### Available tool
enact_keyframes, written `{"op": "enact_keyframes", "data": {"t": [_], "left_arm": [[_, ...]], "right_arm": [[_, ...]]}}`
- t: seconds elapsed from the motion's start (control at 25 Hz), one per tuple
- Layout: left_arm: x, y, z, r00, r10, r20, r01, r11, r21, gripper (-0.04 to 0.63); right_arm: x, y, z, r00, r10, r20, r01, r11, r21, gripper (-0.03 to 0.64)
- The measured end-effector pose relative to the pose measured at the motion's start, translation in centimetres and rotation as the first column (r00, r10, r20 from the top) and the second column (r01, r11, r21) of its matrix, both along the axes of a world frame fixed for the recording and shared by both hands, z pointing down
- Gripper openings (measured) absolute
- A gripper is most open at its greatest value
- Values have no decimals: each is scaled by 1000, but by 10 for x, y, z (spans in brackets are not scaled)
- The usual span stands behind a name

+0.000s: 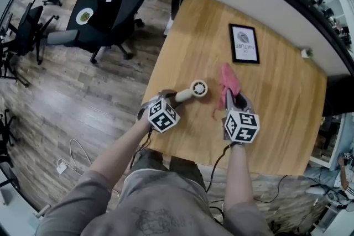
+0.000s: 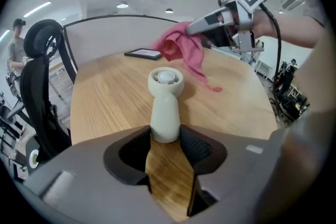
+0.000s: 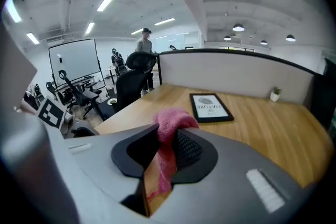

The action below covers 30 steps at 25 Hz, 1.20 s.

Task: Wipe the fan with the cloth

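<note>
1. The left forearm reached forward and down over the near edge of the counter (image 1: pixel 276 119), sleeve pushed to the elbow, the left tongs (image 1: pixel 176 98) (image 2: pixel 165 136) slanting down
2. Their jaws were closed on the foot of the fan's (image 1: pixel 193 90) (image 2: pixel 165 97) handle, both pads against it; its round head pointed away from the person, low over the wood
3. The right forearm ran beside the left, well apart from it, and the right tongs (image 1: pixel 231 98) (image 3: pixel 167 139) (image 2: pixel 202 26) were tilted down less steeply
4. They gripped the pink cloth (image 1: pixel 229 79) (image 3: pixel 170 123) (image 2: pixel 184 50), bunched above the jaws with a tail hanging below them
5. The cloth hung clear of the fan, just to the right of its head; nothing lay between the two
6. A black frame (image 1: pixel 244 43) (image 3: pixel 211 107) (image 2: pixel 143 53) lay flat farther back on the counter, and a small pot (image 1: pixel 306 53) (image 3: pixel 275 94) stood by the rear partition
7. A black chair (image 1: pixel 110 14) (image 3: pixel 131 81) stood on the floor off the counter's left side
</note>
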<state>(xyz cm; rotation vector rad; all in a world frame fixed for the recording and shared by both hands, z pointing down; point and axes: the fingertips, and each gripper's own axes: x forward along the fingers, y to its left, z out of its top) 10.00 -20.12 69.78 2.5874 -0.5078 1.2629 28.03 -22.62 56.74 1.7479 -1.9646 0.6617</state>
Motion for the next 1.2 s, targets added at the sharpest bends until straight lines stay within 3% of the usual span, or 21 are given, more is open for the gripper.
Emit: {"op": "enact_keyframes", "data": {"t": [0.16, 0.28, 0.48, 0.6, 0.8, 1.0, 1.08, 1.16, 1.2], "left_arm": [[-10, 0, -17, 995, -99, -12, 98, 995, -14, 183], [-13, -2, -48, 989, -137, -51, 138, 990, 22, 179], [-3, -7, -135, 982, -73, -172, 104, 979, 178, 175], [3, -13, -201, 971, -16, -237, 90, 948, 305, 152], [10, -17, -316, 919, 20, -394, 163, 890, 425, 106], [8, -6, -401, 872, 87, -482, 205, 829, 520, 102], [5, 0, -430, 853, 110, -510, 225, 803, 551, 68], [0, 9, -457, 823, 103, -559, 272, 792, 546, 4], [-3, 13, -469, 809, 95, -580, 293, 790, 538, 3]], "right_arm": [[6, 8, -52, 999, -10, -31, 13, 995, 96, 74], [9, 17, -104, 999, -15, -28, 20, 982, 185, 74], [6, 32, -188, 999, -32, -37, 42, 941, 335, 74], [2, 43, -234, 998, -34, -52, 52, 907, 417, 74], [-6, 75, -305, 996, -32, -78, 68, 847, 528, 74], [-15, 107, -354, 995, -35, -94, 85, 798, 597, 74], [-19, 118, -368, 994, -37, -99, 91, 783, 616, 74], [-22, 130, -381, 994, -40, -104, 97, 768, 633, 74], [-23, 135, -386, 994, -40, -104, 98, 761, 641, 74]]}}
